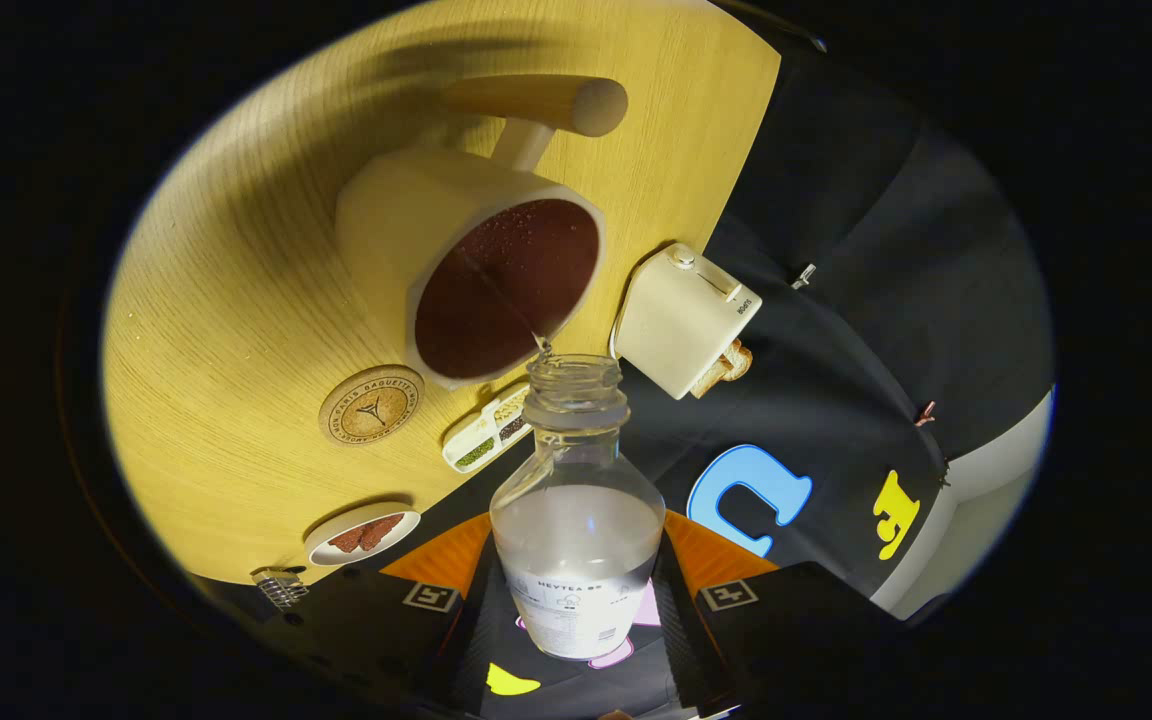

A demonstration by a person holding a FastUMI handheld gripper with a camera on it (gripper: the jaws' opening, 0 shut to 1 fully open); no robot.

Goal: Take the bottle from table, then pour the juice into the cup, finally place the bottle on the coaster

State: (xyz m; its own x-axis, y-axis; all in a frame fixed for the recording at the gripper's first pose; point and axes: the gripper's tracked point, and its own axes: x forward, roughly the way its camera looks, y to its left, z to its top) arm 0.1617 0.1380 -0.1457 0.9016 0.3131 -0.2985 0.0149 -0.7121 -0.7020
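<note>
Pouring now: the bottle (577, 520), low centre of the frame, is clamped between the gripper (576, 600)'s 2 fingers and tipped so a thin stream leaves its mouth into the cup (496, 275) just above. Hold the tilt steady, mouth over the rim. The coaster (371, 405) waits left, on the table (236, 300).

**Crowded ahead of the bottle mouth, bare table beyond**

The gripper (576, 600) clamps the bottle (576, 520) between both fingers. Just past its mouth the cup (476, 270) blocks the way, its handle (546, 105) jutting beyond. Beside the cup stand a toaster (686, 320), a seed tray (488, 432) and the coaster (371, 404); a small dish (364, 536) seems nearer the fingers. Bare wooden table (226, 300) lies open past the coaster.
</note>
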